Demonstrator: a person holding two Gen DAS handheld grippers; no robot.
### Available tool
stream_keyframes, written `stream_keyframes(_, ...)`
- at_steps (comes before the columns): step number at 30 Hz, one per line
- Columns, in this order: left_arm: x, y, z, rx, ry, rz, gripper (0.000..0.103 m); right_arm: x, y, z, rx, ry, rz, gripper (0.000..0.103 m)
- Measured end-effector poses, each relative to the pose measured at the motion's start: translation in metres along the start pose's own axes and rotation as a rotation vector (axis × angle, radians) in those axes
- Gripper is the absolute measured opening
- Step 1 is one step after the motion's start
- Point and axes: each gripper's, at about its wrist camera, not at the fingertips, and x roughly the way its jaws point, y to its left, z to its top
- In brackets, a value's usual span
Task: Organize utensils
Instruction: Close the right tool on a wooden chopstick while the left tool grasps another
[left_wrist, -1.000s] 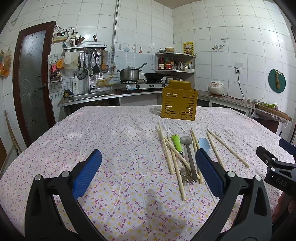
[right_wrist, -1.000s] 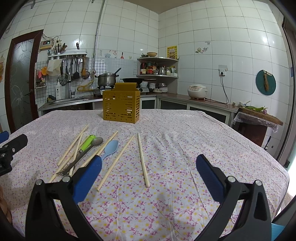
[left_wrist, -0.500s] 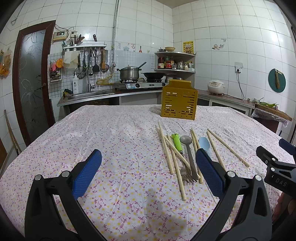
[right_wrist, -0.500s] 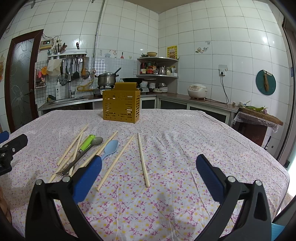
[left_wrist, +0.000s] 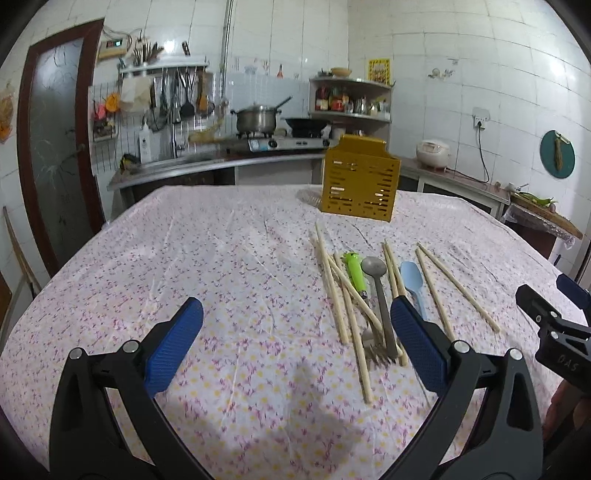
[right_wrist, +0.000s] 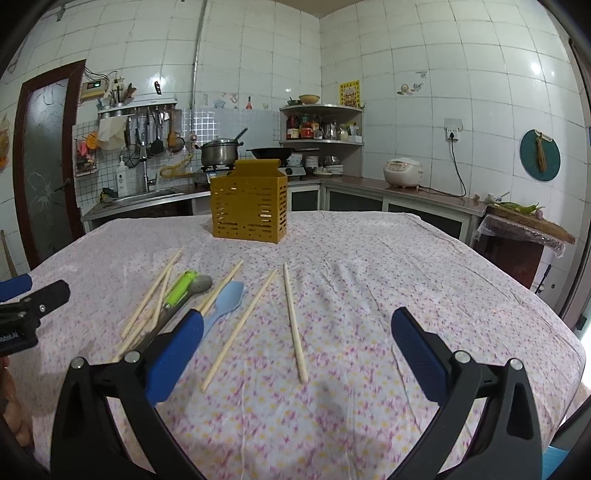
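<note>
A yellow slotted utensil holder stands upright at the far side of the floral-clothed table. Loose utensils lie in front of it: several wooden chopsticks, a green-handled tool, a metal spoon, a fork and a light blue spatula. My left gripper hovers open, left of the pile and near me. My right gripper is open above two separate chopsticks. Neither holds anything.
Behind the table runs a kitchen counter with a sink, a stove with a pot and a rice cooker. A brown door is at the left. A cloth-covered side stand sits off the table's right edge.
</note>
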Motion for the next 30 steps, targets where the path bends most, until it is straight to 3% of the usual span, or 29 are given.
stream_keyframes(5,0.032,0.001,0.026,-0.006,0.085,-0.012,0.098,0.044,0.0,0.025,-0.021,0.117,-0.01,0.099)
stream_keyframes(9,0.069,-0.011,0.046,0.076,0.166,0.061,0.098,0.079,0.005,0.042,-0.061,0.175,-0.043,0.099)
stream_keyframes(14,0.104,-0.019,0.068,0.091,0.259,0.027,0.098,0.125,0.01,0.057,-0.102,0.257,-0.065,0.099)
stream_keyframes(19,0.143,-0.023,0.09,0.064,0.349,0.004,0.098,0.166,-0.002,0.069,-0.056,0.35,-0.055,0.099)
stream_keyframes(23,0.177,-0.025,0.097,0.025,0.424,-0.019,0.098,0.2,-0.012,0.07,0.003,0.441,-0.022,0.099)
stream_keyframes(30,0.205,-0.016,0.085,-0.005,0.472,-0.034,0.098,0.22,-0.014,0.053,0.038,0.487,0.027,0.099)
